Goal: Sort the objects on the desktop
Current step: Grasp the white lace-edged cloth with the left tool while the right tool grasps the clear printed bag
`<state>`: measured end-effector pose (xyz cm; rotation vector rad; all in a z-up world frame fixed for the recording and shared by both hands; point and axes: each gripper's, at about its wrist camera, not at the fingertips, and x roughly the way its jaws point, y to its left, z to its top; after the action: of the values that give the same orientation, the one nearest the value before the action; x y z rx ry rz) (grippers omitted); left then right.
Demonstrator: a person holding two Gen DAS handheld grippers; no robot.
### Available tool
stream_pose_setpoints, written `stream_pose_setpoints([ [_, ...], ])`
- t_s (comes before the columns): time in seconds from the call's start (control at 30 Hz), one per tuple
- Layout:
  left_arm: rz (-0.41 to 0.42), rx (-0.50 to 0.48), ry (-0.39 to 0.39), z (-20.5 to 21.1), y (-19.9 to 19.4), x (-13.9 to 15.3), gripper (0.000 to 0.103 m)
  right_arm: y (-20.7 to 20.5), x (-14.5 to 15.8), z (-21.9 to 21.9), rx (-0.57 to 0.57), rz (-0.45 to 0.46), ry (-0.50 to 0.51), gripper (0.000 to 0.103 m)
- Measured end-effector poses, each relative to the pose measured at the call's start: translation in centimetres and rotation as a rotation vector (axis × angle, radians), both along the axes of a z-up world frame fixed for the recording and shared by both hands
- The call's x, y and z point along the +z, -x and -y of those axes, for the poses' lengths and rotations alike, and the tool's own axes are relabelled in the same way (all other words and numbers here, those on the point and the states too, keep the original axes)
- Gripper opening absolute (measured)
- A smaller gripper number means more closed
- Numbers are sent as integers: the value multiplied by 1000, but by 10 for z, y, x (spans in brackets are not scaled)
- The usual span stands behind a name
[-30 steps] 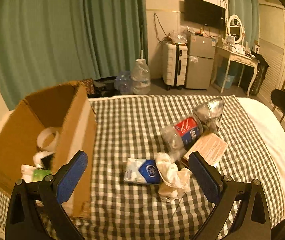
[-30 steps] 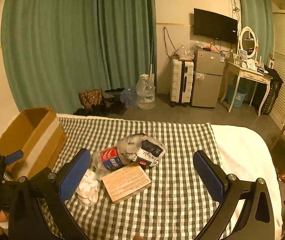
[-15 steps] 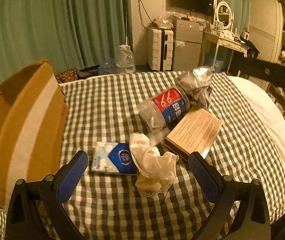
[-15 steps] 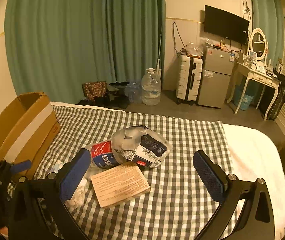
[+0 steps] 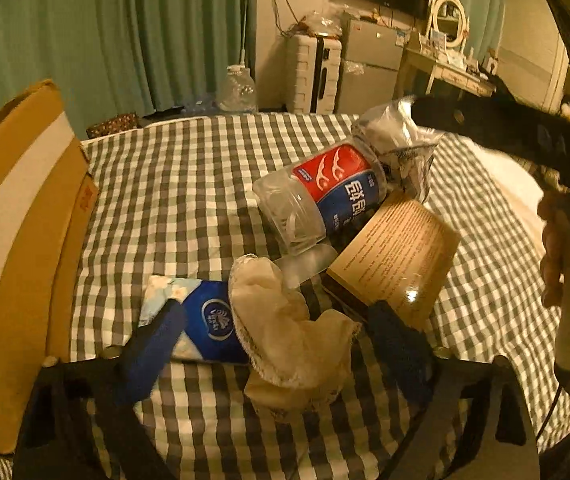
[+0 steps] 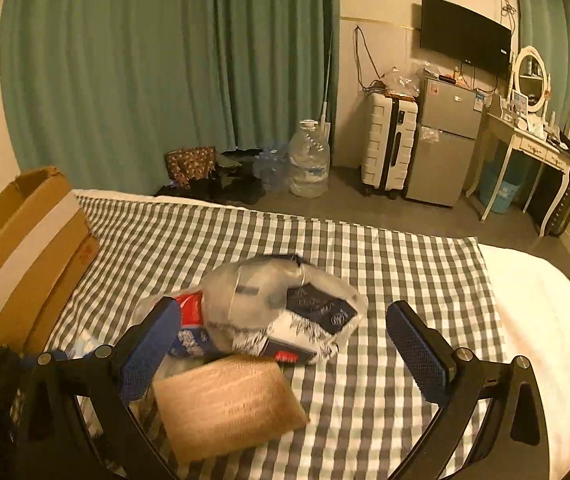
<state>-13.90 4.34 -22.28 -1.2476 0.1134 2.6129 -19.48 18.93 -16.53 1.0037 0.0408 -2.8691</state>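
On the checked cloth (image 5: 189, 184) lies a pile: a crumpled cream cloth (image 5: 285, 328), a blue tissue pack (image 5: 209, 320), a clear jar with a red and blue label (image 5: 325, 196), a brown printed booklet (image 5: 397, 256) and a clear plastic bag (image 5: 397, 148). My left gripper (image 5: 275, 344) hangs low over the cream cloth with its jaws closing; the cloth sits between them, and the pads do not press it. My right gripper (image 6: 285, 344) is open over the plastic bag (image 6: 277, 300) and the booklet (image 6: 225, 400).
An open cardboard box (image 5: 17, 240) stands at the left edge of the bed (image 6: 537, 320). The right gripper's arm (image 5: 505, 132) and a hand (image 5: 553, 248) cross the right side of the left wrist view. Beyond the bed are a water jug (image 6: 309, 164), suitcase (image 6: 389, 148) and fridge (image 6: 445, 140).
Both grippers have come down and closer to the pile. The left jaws have narrowed around the cream cloth. The right gripper's arm has come into the left wrist view.
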Motion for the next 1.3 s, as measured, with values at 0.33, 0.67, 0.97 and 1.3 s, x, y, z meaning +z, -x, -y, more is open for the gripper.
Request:
stream_pose_setpoints([
  [0.33, 17, -37, 18, -12, 11, -19, 30, 33, -30, 2, 11, 29, 40, 103],
  [0.67, 37, -17, -9, -10, 13, -26, 16, 29, -42, -15, 27, 53, 127, 56],
  [0.97, 5, -1, -11, 7, 10, -1, 15, 15, -29, -18, 9, 47, 111, 26],
  [1.3, -61, 16, -18, 10, -4, 39, 14, -20, 6, -30, -24, 23, 96, 23],
])
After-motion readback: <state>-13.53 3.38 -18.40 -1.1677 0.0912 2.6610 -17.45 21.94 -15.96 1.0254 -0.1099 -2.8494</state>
